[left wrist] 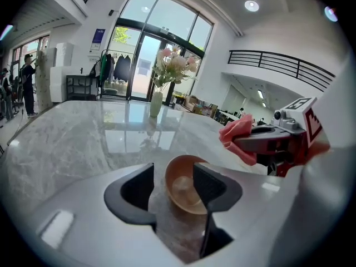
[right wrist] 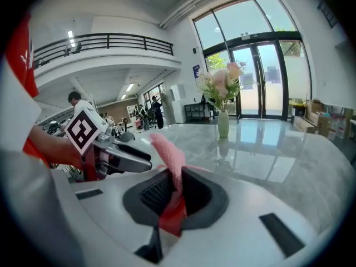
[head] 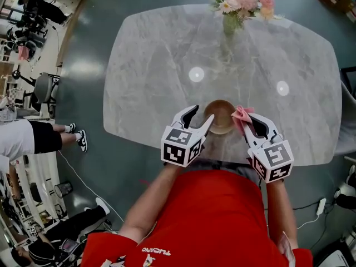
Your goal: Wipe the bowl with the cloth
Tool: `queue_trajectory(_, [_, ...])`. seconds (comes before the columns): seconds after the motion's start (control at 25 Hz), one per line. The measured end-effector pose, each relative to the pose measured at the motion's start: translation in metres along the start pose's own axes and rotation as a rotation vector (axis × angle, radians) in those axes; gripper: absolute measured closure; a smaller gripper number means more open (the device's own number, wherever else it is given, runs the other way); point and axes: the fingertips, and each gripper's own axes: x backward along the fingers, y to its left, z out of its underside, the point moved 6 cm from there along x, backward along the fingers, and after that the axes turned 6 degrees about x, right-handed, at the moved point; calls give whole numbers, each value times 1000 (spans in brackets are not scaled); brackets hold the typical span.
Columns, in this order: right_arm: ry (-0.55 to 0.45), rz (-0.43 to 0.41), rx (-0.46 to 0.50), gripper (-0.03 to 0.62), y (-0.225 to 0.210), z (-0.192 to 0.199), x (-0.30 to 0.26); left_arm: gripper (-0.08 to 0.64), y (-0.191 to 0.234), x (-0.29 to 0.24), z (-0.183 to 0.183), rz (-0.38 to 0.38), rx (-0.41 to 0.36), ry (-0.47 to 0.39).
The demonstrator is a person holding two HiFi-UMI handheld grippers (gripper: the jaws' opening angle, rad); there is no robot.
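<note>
A small brown bowl (head: 220, 115) stands upright on the grey marble table (head: 167, 54) near its front edge. My left gripper (head: 201, 119) is open just left of it; in the left gripper view the bowl (left wrist: 182, 189) sits on the table beyond the spread jaws, touching neither. My right gripper (head: 248, 121) is shut on a pink cloth (head: 241, 115), held just right of the bowl. In the right gripper view the cloth (right wrist: 170, 166) is pinched between the pads and sticks up above them. The cloth (left wrist: 239, 135) shows at the right of the left gripper view.
A vase of pink flowers (head: 238, 4) stands at the table's far side. A person in a white top (head: 28, 138) stands on the floor to the left. The person holding the grippers wears a red shirt (head: 211, 216) at the table's front edge.
</note>
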Motion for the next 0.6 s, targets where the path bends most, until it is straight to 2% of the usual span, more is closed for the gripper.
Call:
queue_trajectory(0.2, [-79, 8, -30, 568, -1, -5, 11, 360, -5, 17, -5, -6, -39, -66])
queue_trajectory(0.6, [-265, 3, -71, 568, 11, -25, 31, 365, -30, 64, -47, 47, -184, -379])
